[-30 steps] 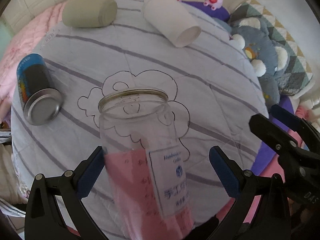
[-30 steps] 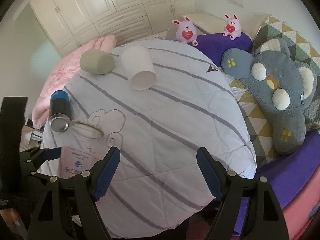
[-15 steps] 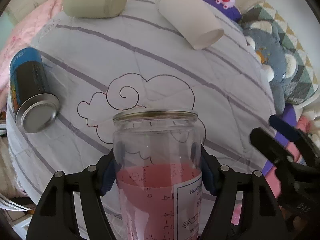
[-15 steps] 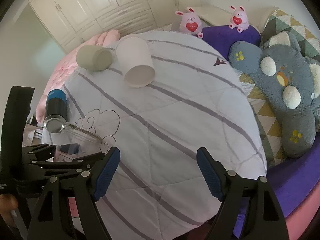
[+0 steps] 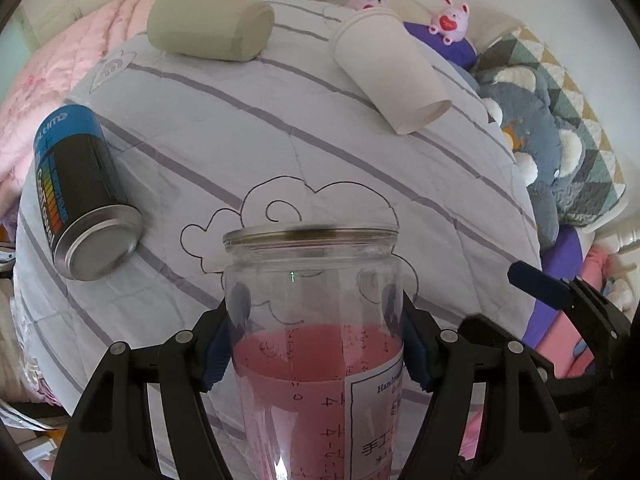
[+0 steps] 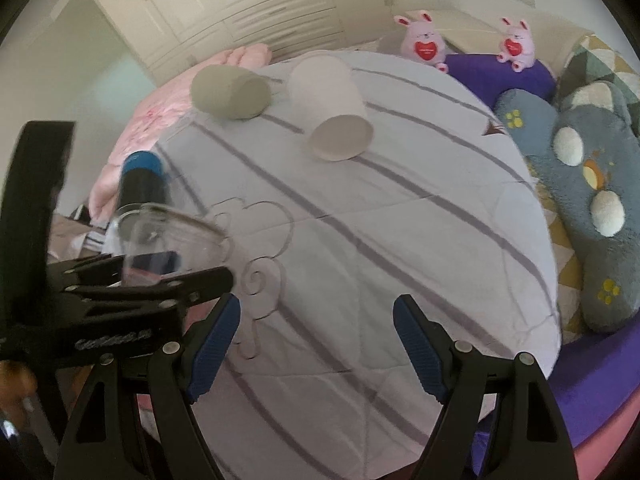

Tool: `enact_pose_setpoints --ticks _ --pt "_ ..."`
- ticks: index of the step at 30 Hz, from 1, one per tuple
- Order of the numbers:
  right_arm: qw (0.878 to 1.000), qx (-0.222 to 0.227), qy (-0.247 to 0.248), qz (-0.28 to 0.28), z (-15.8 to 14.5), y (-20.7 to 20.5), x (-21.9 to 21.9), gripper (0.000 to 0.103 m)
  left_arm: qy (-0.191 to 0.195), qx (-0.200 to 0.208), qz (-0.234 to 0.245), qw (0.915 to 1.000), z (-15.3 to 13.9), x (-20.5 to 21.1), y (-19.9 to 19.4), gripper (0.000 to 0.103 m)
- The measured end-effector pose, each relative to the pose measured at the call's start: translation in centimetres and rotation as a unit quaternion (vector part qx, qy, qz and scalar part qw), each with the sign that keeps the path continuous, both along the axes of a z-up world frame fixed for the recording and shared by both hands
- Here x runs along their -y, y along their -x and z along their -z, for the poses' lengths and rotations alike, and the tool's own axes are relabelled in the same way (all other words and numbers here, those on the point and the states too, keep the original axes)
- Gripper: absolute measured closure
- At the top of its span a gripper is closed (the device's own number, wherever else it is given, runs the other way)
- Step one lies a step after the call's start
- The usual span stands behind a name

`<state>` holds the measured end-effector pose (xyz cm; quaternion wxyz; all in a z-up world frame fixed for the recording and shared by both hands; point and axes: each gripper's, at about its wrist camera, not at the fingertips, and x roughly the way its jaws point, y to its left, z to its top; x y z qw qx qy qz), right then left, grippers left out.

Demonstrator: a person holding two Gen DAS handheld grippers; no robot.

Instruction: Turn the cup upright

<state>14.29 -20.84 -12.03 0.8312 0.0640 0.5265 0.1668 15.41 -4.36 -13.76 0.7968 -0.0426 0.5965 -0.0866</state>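
Observation:
My left gripper (image 5: 314,344) is shut on a clear glass jar (image 5: 312,300) with a pink paper and white label inside. The jar stands mouth-up and level between the blue pads. It also shows in the right wrist view (image 6: 160,240), held by the left gripper (image 6: 152,280). A white paper cup (image 5: 388,76) lies on its side at the far right of the quilt; it also shows in the right wrist view (image 6: 332,112). My right gripper (image 6: 316,344) is open and empty above the quilt's near edge.
A grey-green cup (image 5: 208,20) lies on its side at the back. A blue-black can (image 5: 80,196) lies on its side at the left. The round striped quilt (image 5: 280,140) covers the surface. Plush toys and pillows (image 6: 592,184) lie on the right.
My left gripper closed on the glass jar and tipped it up to level. The right gripper stayed open and shifted slightly forward.

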Motion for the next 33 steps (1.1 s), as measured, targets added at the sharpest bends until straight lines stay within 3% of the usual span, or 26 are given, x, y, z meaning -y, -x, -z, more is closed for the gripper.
enact_pose_setpoints --ticks 2,6,14,19,26,29,33 --pt "1.000 -0.003 0.001 -0.007 -0.1 0.1 -0.2 0.023 0.003 -0.002 -0.005 1.0000 0.1 -0.3 -0.2 0.032" --pt "0.998 -0.026 -0.044 -0.030 -0.3 0.6 -0.2 0.022 0.011 -0.002 -0.010 0.9999 0.1 -0.2 -0.5 0.032" --pt "0.989 -0.051 -0.082 -0.109 -0.1 1.7 -3.8 0.022 0.022 0.017 -0.008 0.9996 -1.2 -0.9 -0.2 0.032" --pt "0.979 -0.063 -0.147 -0.123 0.7 0.9 -5.6 0.022 0.028 0.027 -0.013 0.9992 -1.9 -1.6 0.4 0.032" --pt "0.974 -0.044 -0.172 -0.144 1.0 0.6 -7.5 0.023 0.030 0.054 -0.012 0.9980 -3.2 -2.1 1.1 0.032" --pt "0.968 -0.030 -0.188 -0.161 0.8 0.9 -8.3 0.036 0.019 0.073 -0.011 0.9971 -4.0 -2.3 1.4 0.032" --pt "0.968 0.004 -0.173 -0.180 0.4 1.1 -9.1 0.036 0.012 0.098 -0.013 0.9951 -4.9 -2.8 1.8 0.033"
